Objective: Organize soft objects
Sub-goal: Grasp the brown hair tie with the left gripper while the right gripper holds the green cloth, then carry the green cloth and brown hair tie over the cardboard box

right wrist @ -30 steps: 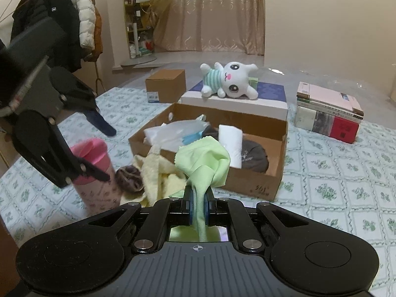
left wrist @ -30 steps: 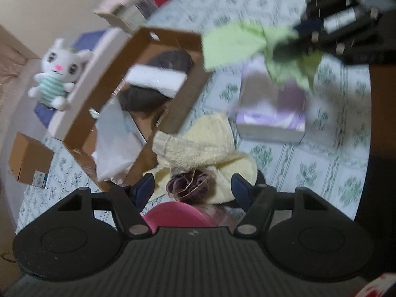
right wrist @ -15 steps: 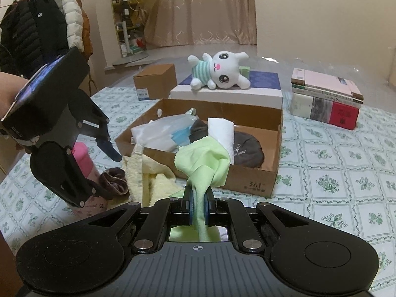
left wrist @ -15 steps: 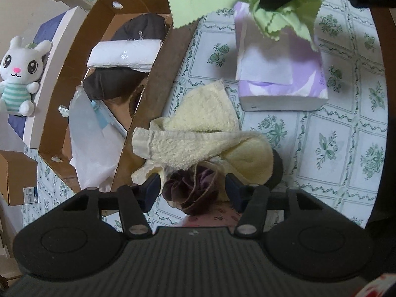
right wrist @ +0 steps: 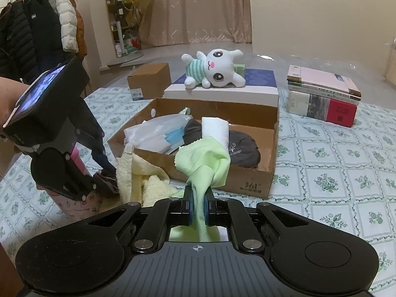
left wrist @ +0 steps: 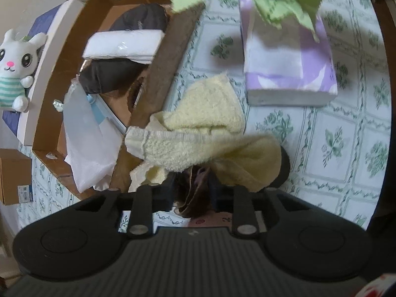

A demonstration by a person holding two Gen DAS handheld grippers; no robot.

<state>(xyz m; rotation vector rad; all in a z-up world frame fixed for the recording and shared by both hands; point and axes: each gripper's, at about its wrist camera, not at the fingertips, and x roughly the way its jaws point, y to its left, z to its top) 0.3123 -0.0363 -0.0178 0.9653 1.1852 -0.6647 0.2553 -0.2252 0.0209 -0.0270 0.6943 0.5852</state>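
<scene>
My right gripper (right wrist: 198, 208) is shut on a light green cloth (right wrist: 206, 160), held above the table just in front of the open cardboard box (right wrist: 247, 177). The cloth also shows in the left wrist view (left wrist: 284, 5). My left gripper (left wrist: 193, 188) has closed on a dark purple scrunchie (left wrist: 195, 193) that lies by a pale yellow towel (left wrist: 210, 128). In the right wrist view the left gripper (right wrist: 109, 180) sits low at the left beside the towel (right wrist: 146, 180). The box holds a white roll (right wrist: 214, 130), dark fabric (right wrist: 243, 148) and a plastic bag (right wrist: 153, 133).
A pink cup (right wrist: 79, 198) stands under the left gripper. A purple tissue pack (left wrist: 287, 57) lies right of the towel. A bunny plush (right wrist: 215, 69) lies on a white flat box (right wrist: 222, 91) behind. Books (right wrist: 324, 99) are stacked at the far right, a small carton (right wrist: 148, 80) at the far left.
My left gripper came down over the scrunchie and its fingers closed on it. My right gripper moved the green cloth a little closer to the box.
</scene>
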